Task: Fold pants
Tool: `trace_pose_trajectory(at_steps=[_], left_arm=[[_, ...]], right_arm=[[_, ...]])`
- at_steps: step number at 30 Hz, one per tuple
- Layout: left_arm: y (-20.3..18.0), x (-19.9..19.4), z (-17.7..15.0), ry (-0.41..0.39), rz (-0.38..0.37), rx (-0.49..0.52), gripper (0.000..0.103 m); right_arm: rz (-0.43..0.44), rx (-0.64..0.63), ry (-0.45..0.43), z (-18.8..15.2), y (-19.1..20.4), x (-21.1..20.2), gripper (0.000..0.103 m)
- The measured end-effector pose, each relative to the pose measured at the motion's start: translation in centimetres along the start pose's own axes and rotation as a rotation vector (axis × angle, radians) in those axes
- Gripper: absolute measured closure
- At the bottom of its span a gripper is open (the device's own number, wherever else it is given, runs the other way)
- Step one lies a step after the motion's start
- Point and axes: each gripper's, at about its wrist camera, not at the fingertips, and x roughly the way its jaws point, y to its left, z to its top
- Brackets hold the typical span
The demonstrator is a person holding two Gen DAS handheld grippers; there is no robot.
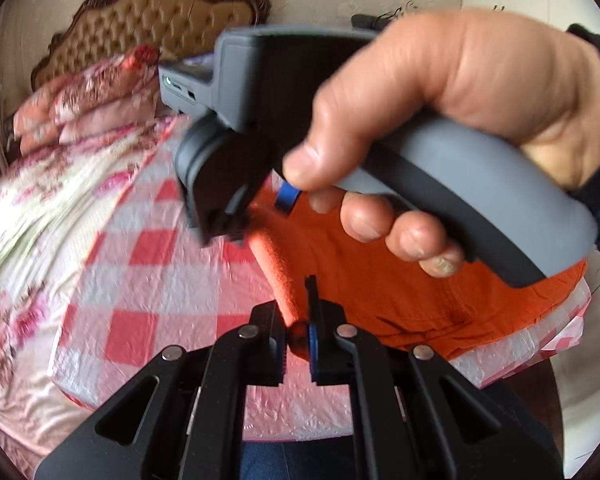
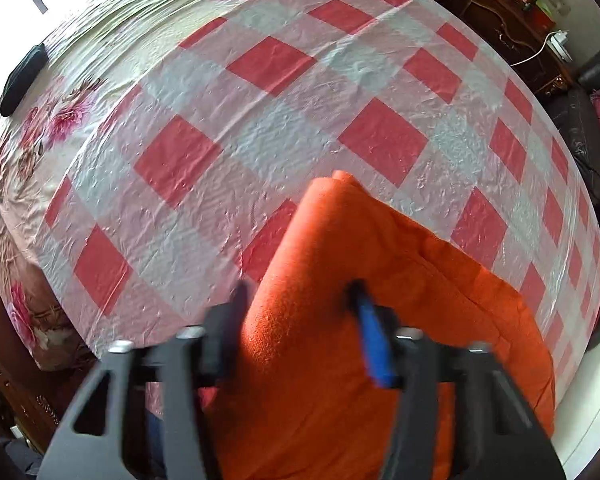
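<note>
The orange pants (image 1: 380,296) lie on a red-and-white checked plastic sheet (image 1: 148,264) over the bed. My left gripper (image 1: 298,332) is shut on a rolled edge of the pants and lifts it off the sheet. In the left wrist view the right gripper (image 1: 256,208), held in a hand, is just ahead on the same edge. In the right wrist view my right gripper (image 2: 300,304) has its jaws set apart around a raised fold of the pants (image 2: 340,320), and the cloth fills the gap. The checked sheet (image 2: 260,120) lies beyond it.
A floral bedspread (image 1: 40,208), pink floral pillows (image 1: 80,100) and a tufted brown headboard (image 1: 160,20) are at the far left. A dark object (image 2: 22,80) lies on the bedspread. A carved wooden cabinet (image 2: 512,20) stands at the far right, beside the bed's edge.
</note>
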Motion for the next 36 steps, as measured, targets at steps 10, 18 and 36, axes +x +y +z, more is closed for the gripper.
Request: trace_pose_trajectory(at_steps=[10, 18, 36], left_arm=[[-3.4, -6.4, 6.0, -0.157, -0.039, 0.090, 0.096], [-18.1, -7.3, 8.2, -0.248, -0.180, 0.333, 0.096], [-43.0, 5.1, -7.1, -0.295, 0.045, 0.875, 0.054]], right_arm=[[0.364, 0.224, -0.257, -2.7, -9.9, -10.7, 0.087], [0.501, 0.437, -0.417, -13.3, -23.7, -15.7, 0.087], [0.518, 0.706, -0.309, -32.3, -39.8, 1.0, 0.067]])
